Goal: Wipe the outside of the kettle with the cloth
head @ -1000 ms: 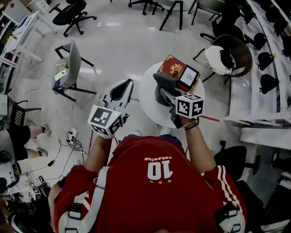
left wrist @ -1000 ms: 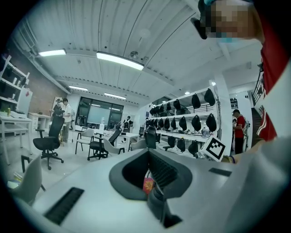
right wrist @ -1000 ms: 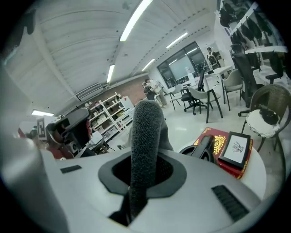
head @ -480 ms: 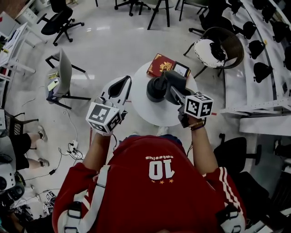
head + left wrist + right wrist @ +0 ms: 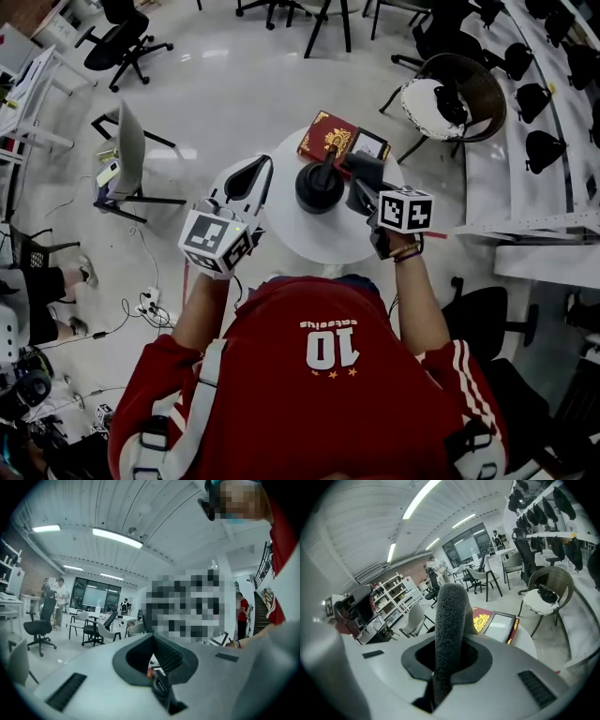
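Sliding off the kettle (image 5: 320, 187), the cloth (image 5: 366, 172) is now hanging just beside it at 3 o'clock.
Right hand-held gripper (image 5: 362, 192) is clamping the cloth; left hand-held gripper (image 5: 249, 180), jaws together, is hovering at 9 o'clock of the kettle.

kettle (image 5: 320, 187): black | cloth (image 5: 449, 620): dark grey | table (image 5: 309, 242): white | book (image 5: 327, 137): red, gold ornament | left gripper (image 5: 249, 176), right gripper (image 5: 364, 192): pale grey, cubes patterned in black-and-white squares | shirt (image 5: 319, 403): red, white "10", white stripes
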The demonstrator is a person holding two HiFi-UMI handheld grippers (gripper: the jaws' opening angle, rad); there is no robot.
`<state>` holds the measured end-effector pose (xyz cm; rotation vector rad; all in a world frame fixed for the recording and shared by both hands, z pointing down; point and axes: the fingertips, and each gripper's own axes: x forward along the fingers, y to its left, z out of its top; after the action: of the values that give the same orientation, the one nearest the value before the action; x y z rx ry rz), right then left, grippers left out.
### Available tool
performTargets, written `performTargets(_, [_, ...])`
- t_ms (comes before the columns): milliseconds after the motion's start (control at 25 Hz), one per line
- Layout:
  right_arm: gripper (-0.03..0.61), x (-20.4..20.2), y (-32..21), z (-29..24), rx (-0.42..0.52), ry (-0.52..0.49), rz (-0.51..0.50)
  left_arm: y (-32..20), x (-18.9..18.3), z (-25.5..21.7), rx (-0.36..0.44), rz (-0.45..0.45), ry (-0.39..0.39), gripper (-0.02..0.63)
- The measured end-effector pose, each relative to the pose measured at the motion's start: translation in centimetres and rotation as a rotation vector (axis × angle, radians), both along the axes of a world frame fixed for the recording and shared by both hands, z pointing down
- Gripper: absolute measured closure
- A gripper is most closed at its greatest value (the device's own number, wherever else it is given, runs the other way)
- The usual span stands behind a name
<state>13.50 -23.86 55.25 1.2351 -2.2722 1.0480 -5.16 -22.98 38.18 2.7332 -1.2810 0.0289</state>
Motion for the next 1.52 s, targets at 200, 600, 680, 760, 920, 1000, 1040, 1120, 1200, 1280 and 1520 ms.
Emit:
performTargets(200, [0.529,-0.6,-0.6,2.8,-0.077,0.050,-0.043,-0.5,0.3,0.3,-0.007,-0.029,0.001,0.606])
performTargets(600, [0.529,-2.0,0.6,5.8,-0.151,0.080,-0.111,-0.3,-0.6,1.1,-0.029,-0.068,0.000,0.606])
performTargets(680, [0.529,-2.1,1.1,6.0,-0.155,0.079,-0.113,-0.1,-0.6,1.2,-0.030,-0.062,0.000,0.606])
performTargets(760, [0.529,-2.3,1.7,6.0,-0.157,0.080,-0.110,0.3,-0.7,1.2,-0.032,-0.054,0.000,0.606])
performTargets(920, [0.529,-2.8,2.9,6.0,-0.161,0.079,-0.094,1.0,-1.1,1.0,-0.030,-0.034,0.000,0.606])
performTargets(1000, [0.529,-3.0,3.6,6.1,-0.166,0.076,-0.083,1.4,-1.3,0.8,-0.028,-0.022,-0.001,0.606])
performTargets(1040, [0.529,-3.1,4.0,6.2,-0.171,0.075,-0.077,1.6,-1.4,0.8,-0.027,-0.016,-0.002,0.606])
performTargets(1120, [0.529,-3.5,5.0,6.4,-0.179,0.072,-0.066,2.1,-1.8,0.8,-0.027,-0.006,-0.002,0.606])
performTargets(1200, [0.529,-3.9,5.9,6.6,-0.183,0.071,-0.057,2.7,-2.2,0.7,-0.026,0.004,-0.003,0.606])
performTargets(1280, [0.529,-4.5,6.6,6.7,-0.184,0.068,-0.050,3.2,-2.6,0.7,-0.024,0.015,-0.003,0.606])
performTargets(1520, [0.529,-6.2,8.4,7.0,-0.185,0.063,-0.035,4.6,-4.0,0.6,-0.020,0.038,-0.006,0.606])
